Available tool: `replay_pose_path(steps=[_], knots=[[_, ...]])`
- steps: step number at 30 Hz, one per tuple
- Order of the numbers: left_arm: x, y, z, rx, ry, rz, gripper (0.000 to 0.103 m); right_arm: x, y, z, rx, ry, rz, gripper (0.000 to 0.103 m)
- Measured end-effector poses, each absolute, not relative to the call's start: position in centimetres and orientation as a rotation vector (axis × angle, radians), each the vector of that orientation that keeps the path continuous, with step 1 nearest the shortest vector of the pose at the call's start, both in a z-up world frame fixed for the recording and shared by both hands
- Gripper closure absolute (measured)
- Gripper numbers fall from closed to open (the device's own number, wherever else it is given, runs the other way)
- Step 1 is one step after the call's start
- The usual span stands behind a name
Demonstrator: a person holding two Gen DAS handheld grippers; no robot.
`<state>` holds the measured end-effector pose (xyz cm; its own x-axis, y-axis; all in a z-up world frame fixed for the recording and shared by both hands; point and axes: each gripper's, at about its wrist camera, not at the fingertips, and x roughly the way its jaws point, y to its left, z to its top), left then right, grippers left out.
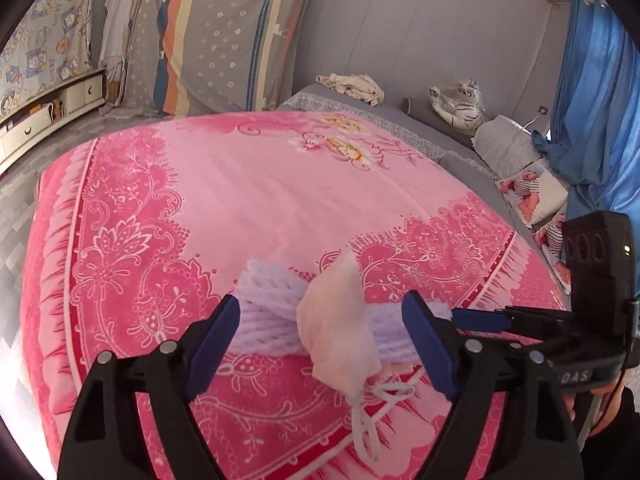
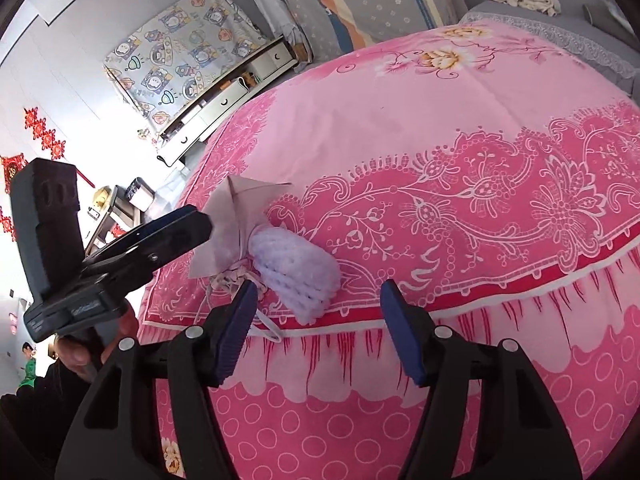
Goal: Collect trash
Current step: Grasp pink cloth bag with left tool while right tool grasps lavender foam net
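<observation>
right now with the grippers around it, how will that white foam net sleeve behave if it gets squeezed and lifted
The foam net sleeve looks like soft, airy mesh, so it will probably squash between the left gripper pads rather than resist. It likely weighs very little. Its rounded shape on the pink quilt could roll if nudged, and the face mask draped over it may slide off.

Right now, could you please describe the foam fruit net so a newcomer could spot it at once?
Start at the pink floral bedspread and follow it to its near fringed edge. There lies the foam net, a pale lilac, ribbed mesh sleeve. Its neighbour, a face mask, is smooth, peach-coloured and has white ear loops.
</observation>
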<state>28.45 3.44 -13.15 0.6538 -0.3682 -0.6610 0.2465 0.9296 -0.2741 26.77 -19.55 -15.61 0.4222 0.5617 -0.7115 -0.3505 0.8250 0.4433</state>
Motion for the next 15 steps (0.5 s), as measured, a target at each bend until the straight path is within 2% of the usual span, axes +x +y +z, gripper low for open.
replay_pose_path(steps=[3, 7, 13, 15], knots=[[29.2, 3.5, -13.8, -0.171, 0.816, -0.335, 0.031, 27.2, -19.2, -15.8, 0.241, 0.988, 0.587, 0.045], [30.0, 3.9, -14.6, -0.181, 0.839, -0.305, 0.033, 27.8, -18.3, -16.2, 0.216, 1.005, 0.595, 0.046], [30.7, 4.5, -15.2, -0.205, 0.859, -0.288, 0.058, 28.5, -17.2, -16.9, 0.186, 1.029, 0.594, 0.050], [30.6, 4.7, -15.2, -0.218, 0.856, -0.291, 0.070, 28.8, -16.8, -16.9, 0.175, 1.032, 0.597, 0.059]])
